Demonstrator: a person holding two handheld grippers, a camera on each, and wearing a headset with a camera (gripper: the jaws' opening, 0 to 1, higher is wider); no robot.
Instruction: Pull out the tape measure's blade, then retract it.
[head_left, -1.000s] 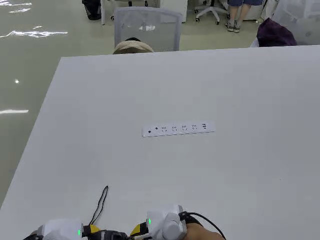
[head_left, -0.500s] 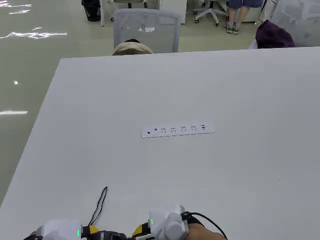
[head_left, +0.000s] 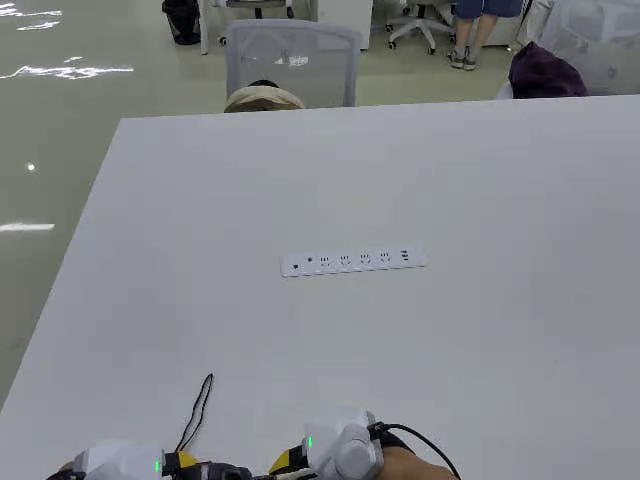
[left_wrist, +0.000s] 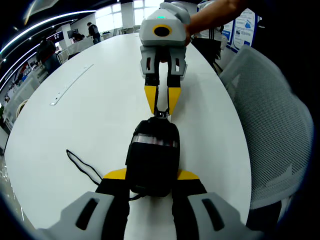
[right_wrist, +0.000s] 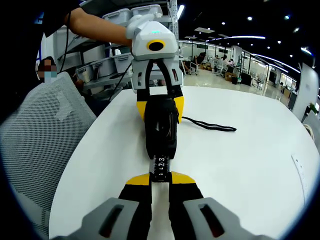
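Note:
A black tape measure (head_left: 225, 470) sits low over the white table (head_left: 350, 180) at its near edge. My left gripper (left_wrist: 152, 175) is shut on its body (left_wrist: 152, 157), one yellow fingertip on each side. Facing it, my right gripper (right_wrist: 160, 178) is shut on the blade (right_wrist: 160, 167), a short length of which is out, with printed numerals showing. The left gripper view has the right gripper (left_wrist: 161, 107) pinching the blade's end. The right gripper view has the left gripper (right_wrist: 160, 107) around the body (right_wrist: 161, 125). The black wrist strap (head_left: 198, 410) trails across the table.
A white power strip (head_left: 353, 262) lies mid-table. At the far edge stands a grey mesh chair (head_left: 290, 60), with a tan cap-like thing (head_left: 265, 97) in front of it. Another mesh chair (left_wrist: 270, 115) stands close behind the near edge. People and office chairs are far back.
My right gripper has edged slightly right, away from the left one. The view has tilted a little, which shifts the power strip.

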